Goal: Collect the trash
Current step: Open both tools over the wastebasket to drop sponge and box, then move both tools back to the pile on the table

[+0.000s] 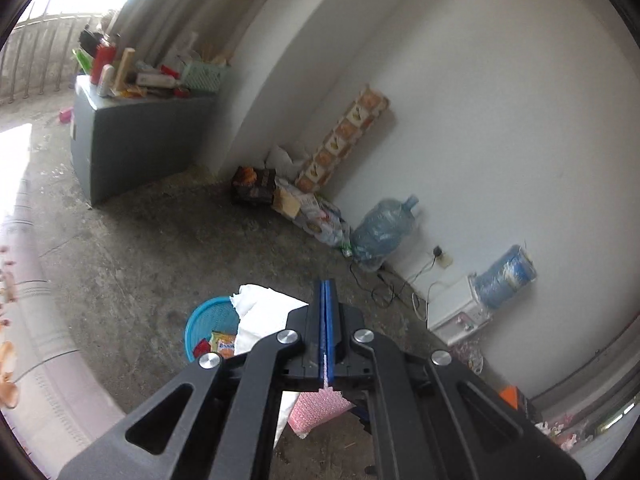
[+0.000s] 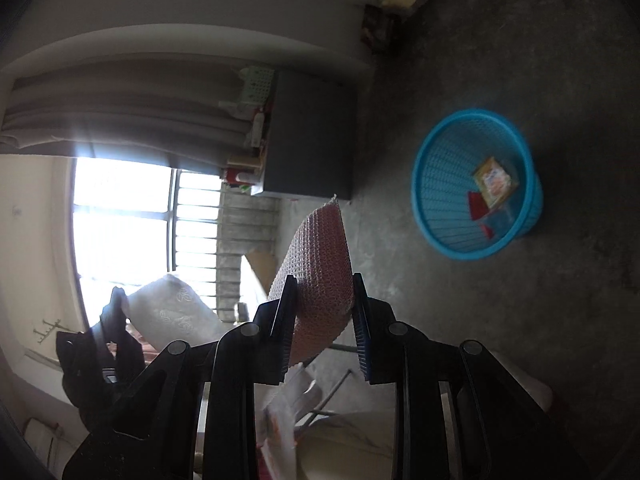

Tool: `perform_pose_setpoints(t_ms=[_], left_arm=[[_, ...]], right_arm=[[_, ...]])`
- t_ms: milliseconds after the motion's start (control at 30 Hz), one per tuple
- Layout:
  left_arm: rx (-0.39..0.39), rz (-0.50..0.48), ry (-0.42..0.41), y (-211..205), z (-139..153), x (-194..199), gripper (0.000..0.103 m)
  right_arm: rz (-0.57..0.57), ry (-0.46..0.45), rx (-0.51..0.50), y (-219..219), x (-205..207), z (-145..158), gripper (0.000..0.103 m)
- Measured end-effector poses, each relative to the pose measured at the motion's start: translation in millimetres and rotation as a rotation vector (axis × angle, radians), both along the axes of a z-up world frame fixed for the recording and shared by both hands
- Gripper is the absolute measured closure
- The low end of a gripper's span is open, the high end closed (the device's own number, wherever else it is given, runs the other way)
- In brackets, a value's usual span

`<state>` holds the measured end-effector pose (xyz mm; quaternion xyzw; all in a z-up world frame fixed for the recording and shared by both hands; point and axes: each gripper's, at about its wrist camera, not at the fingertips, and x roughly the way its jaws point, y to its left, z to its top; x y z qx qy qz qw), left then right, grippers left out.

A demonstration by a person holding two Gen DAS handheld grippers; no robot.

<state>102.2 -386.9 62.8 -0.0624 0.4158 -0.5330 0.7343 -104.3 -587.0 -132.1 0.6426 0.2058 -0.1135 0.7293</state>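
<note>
Our right tongs grip a pink mesh wrapper; the blue basket lies to the upper right. Our left tongs, closed on white tissue, sit just right of it.

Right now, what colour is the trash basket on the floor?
Bright blue, with a mesh wall: the basket shows best in the right wrist view.
</note>
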Motion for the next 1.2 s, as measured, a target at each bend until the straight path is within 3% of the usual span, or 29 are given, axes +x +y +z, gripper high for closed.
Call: perform_pose_setpoints(t_ms=[300, 433, 467, 500, 533, 567, 633, 700, 833, 1033, 1200], left_arm=[[0.180, -0.127, -0.026, -120, -80, -5, 0.103], [0.225, -0.101, -0.053, -155, -114, 5, 0.101], [0.247, -0.097, -0.052, -161, -122, 8, 0.087], [0.287, -0.095, -0.053, -169, -133, 11, 0.057], [0.314, -0.083, -0.062, -172, -138, 14, 0.049], [0.325, -0.068, -0.071, -172, -143, 15, 0.048], [0.338, -0.055, -0.061, -168, -150, 17, 0.048], [0.324, -0.043, -0.032, -158, -151, 21, 0.048], [0.273, -0.007, -0.064, -135, -134, 23, 0.042], [0.178, 0.016, -0.114, -101, -93, 7, 0.036], [0.103, 0.003, -0.170, -66, -49, -20, 0.028]], right_arm=[[-0.083, 0.232, -0.071, -43, 16, -46, 0.078], [-0.091, 0.294, -0.101, -57, 36, -63, 0.076], [-0.084, 0.317, -0.111, -60, 45, -69, 0.075], [-0.076, 0.343, -0.126, -62, 53, -74, 0.068], [-0.066, 0.367, -0.138, -63, 61, -80, 0.063], [-0.050, 0.396, -0.149, -65, 70, -89, 0.051], [-0.022, 0.488, -0.173, -67, 79, -103, 0.047], [-0.020, 0.538, -0.182, -69, 80, -114, 0.047], [-0.047, 0.527, -0.181, -58, 62, -111, 0.047], [-0.070, 0.492, -0.240, -32, 33, -82, 0.047], [-0.064, 0.463, -0.329, -3, 20, -46, 0.040]])
